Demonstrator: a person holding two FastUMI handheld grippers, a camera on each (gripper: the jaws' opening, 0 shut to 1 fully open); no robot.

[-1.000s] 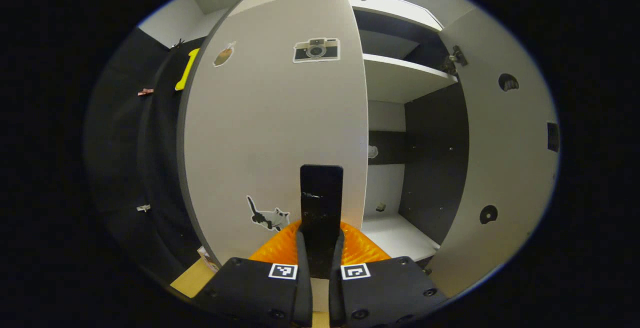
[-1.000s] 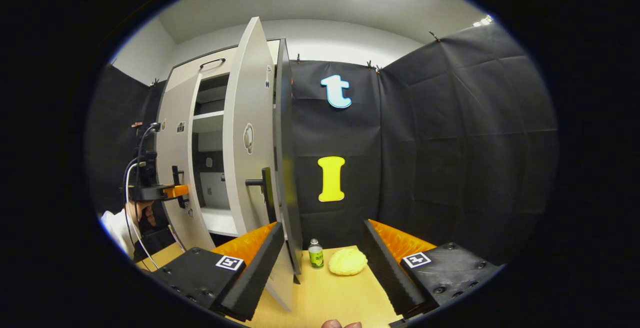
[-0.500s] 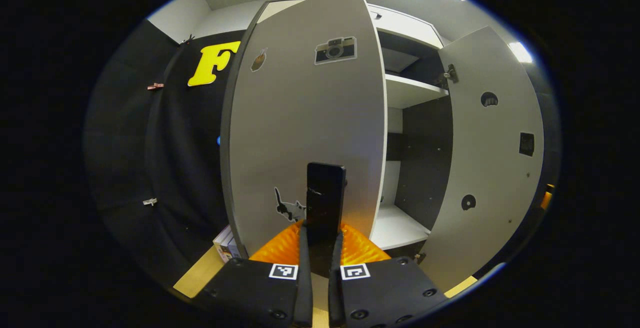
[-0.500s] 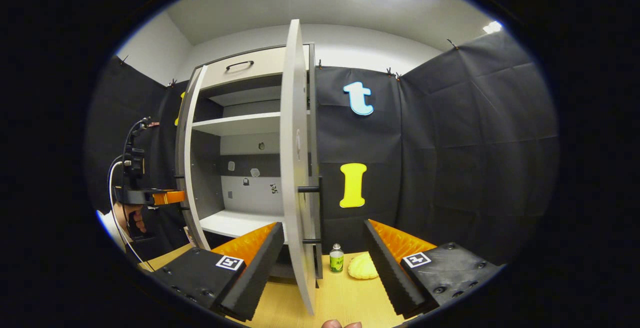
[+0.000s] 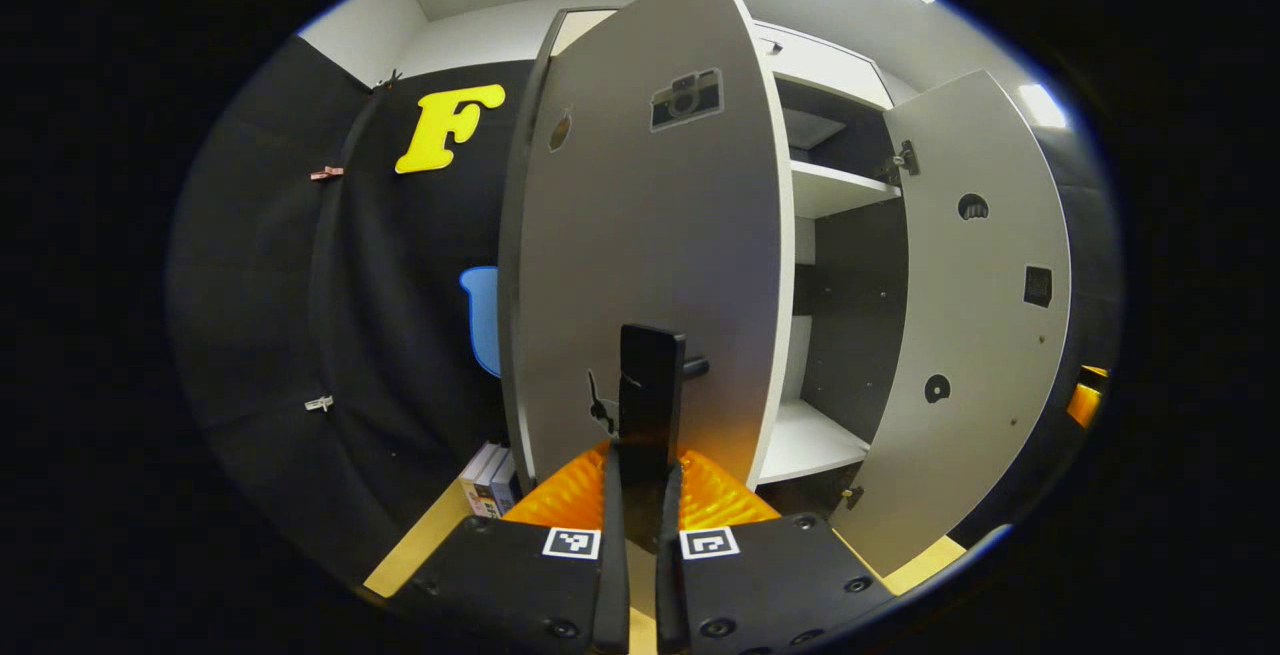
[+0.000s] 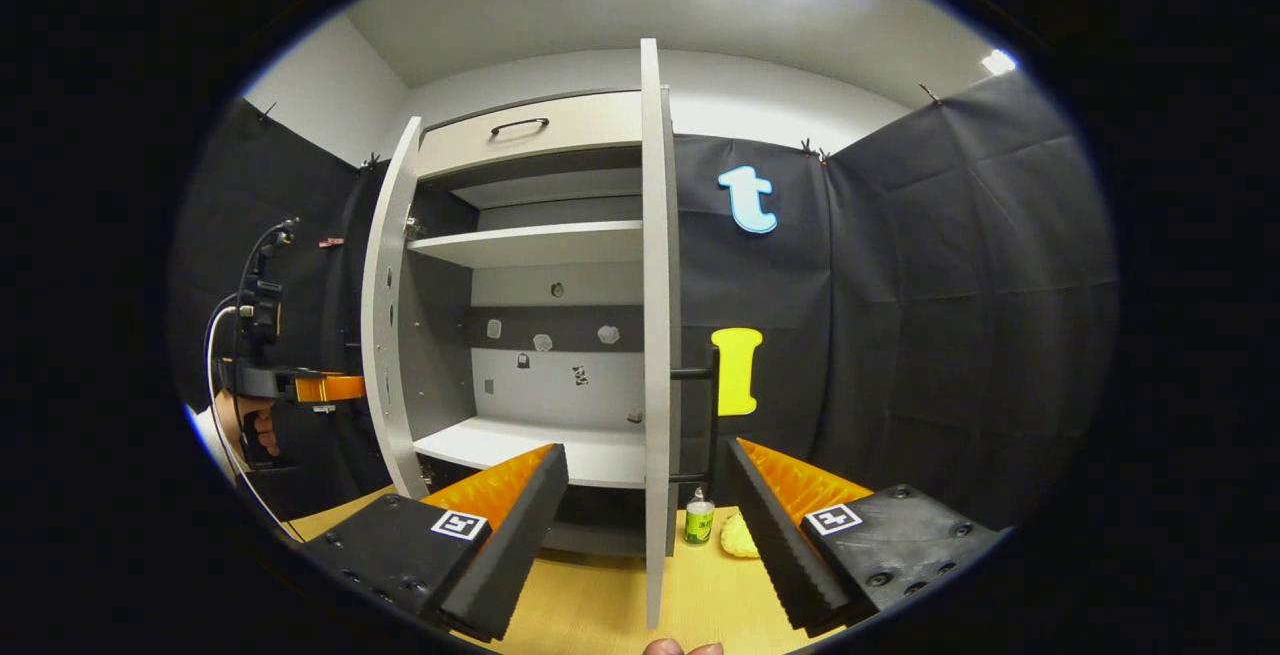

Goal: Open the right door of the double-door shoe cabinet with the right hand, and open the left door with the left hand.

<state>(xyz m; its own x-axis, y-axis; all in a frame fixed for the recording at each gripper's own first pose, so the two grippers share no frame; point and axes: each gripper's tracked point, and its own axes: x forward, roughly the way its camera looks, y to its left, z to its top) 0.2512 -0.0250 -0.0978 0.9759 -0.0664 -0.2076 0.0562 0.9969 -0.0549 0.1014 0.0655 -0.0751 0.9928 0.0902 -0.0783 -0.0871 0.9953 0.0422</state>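
Both doors of the shoe cabinet [image 6: 530,125] stand swung out, so the task looks nearly done. The right door [image 6: 655,335] sits edge-on between the fingers of the right gripper [image 6: 645,525], which is spread wide and touches nothing. The left gripper [image 5: 640,525] is pinched on the black handle [image 5: 650,385] of the left door [image 5: 650,255]; how far that door can go is hard to judge. What is left, probably, is letting go. A small bottle [image 6: 699,522] stands near the table's far edge.
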